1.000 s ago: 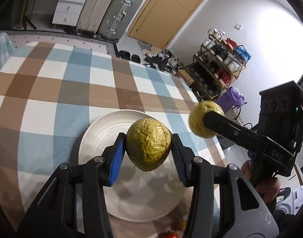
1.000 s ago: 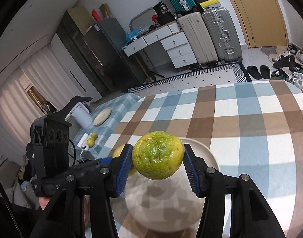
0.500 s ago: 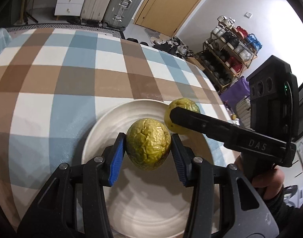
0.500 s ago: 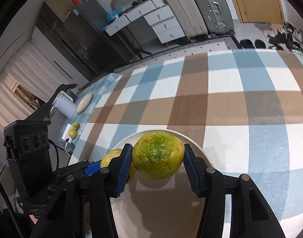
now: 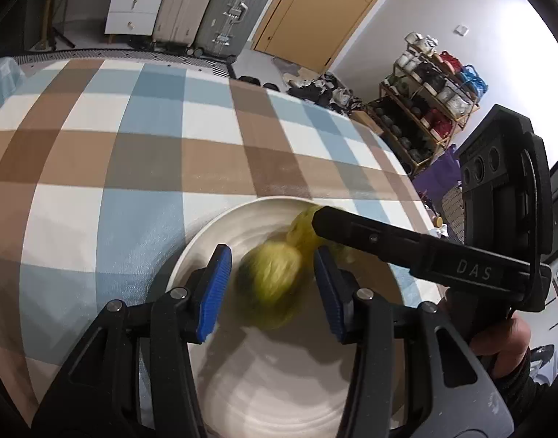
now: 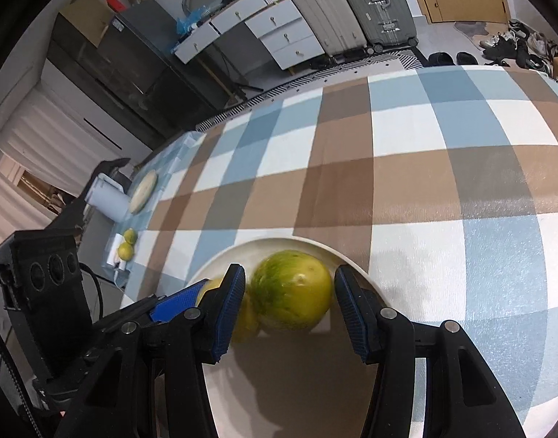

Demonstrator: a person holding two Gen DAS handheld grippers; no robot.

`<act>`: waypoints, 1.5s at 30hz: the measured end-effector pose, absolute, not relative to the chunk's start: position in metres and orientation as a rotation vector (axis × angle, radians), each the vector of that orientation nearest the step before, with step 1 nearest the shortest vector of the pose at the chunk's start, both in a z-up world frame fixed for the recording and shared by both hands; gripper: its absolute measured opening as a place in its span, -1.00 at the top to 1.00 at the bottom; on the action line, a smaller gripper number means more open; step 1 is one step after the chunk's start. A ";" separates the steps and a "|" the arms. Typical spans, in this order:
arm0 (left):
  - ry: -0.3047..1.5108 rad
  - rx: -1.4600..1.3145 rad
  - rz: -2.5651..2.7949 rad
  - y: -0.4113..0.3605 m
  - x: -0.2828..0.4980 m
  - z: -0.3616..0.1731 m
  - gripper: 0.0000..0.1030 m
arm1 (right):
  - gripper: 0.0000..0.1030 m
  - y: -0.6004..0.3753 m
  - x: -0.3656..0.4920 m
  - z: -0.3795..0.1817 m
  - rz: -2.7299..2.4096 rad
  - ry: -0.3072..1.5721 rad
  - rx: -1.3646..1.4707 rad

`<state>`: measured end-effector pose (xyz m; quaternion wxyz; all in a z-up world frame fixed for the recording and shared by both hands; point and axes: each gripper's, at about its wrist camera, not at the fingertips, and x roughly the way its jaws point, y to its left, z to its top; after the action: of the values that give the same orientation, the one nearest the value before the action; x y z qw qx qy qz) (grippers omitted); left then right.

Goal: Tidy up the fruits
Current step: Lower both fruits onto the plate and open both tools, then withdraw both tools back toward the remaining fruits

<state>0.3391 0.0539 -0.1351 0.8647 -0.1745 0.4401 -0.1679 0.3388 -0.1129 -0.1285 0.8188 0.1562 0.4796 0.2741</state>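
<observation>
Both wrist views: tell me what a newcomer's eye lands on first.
Two blurred green-yellow fruits, one between each gripper's parted jaws: the wrinkled fruit at the left gripper, the smoother fruit at the right gripper. Both sit over the white plate, which lies on the blue, brown and white checked cloth.

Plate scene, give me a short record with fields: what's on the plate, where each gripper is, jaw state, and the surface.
surface: checked tablecloth
plate: white, on the cloth
left gripper: jaws open, over the plate
wrinkled fruit: blurred, loose between the left jaws
right gripper: jaws open, over the plate
green fruit: blurred, loose between the right jaws
fruit contact: side by side, touching or nearly so
</observation>
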 end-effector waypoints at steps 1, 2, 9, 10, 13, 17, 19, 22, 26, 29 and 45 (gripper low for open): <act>0.916 -0.359 -0.342 0.054 0.337 -0.132 0.13 | -0.03 -0.114 0.337 -0.125 0.590 1.010 0.337; 0.913 -0.352 -0.338 0.054 0.336 -0.130 0.11 | -0.03 -0.115 0.336 -0.122 0.594 1.003 0.337; 0.871 -0.329 -0.294 0.058 0.313 -0.106 -0.37 | -0.22 -0.131 0.313 -0.098 0.592 0.939 0.361; 0.864 -0.325 -0.288 0.059 0.309 -0.103 -0.46 | -0.30 -0.135 0.307 -0.094 0.587 0.924 0.362; 0.839 -0.303 -0.247 0.060 0.292 -0.090 -0.58 | -0.39 -0.142 0.289 -0.083 0.594 0.901 0.348; 0.811 -0.265 -0.212 0.058 0.265 -0.074 -0.61 | -0.70 -0.156 0.256 -0.069 0.577 0.838 0.332; 0.793 -0.248 -0.196 0.057 0.249 -0.066 -0.68 | -0.77 -0.162 0.236 -0.062 0.578 0.795 0.334; 0.764 -0.225 -0.184 0.053 0.225 -0.053 -0.91 | -0.85 -0.169 0.211 -0.054 0.582 0.736 0.345; 0.712 -0.188 -0.160 0.049 0.189 -0.034 -0.98 | -0.97 -0.174 0.174 -0.042 0.601 0.660 0.325; 0.681 -0.167 -0.153 0.044 0.162 -0.022 -0.98 | -0.98 -0.175 0.147 -0.035 0.606 0.598 0.304; 0.604 -0.036 -0.130 0.014 0.038 -0.005 -0.98 | -1.00 -0.180 0.043 -0.039 0.584 0.468 0.212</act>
<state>0.0379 0.0138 -0.0049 0.9525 -0.0178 0.2972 -0.0642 0.0434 -0.1797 -0.0387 0.9253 0.1035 0.2283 0.2845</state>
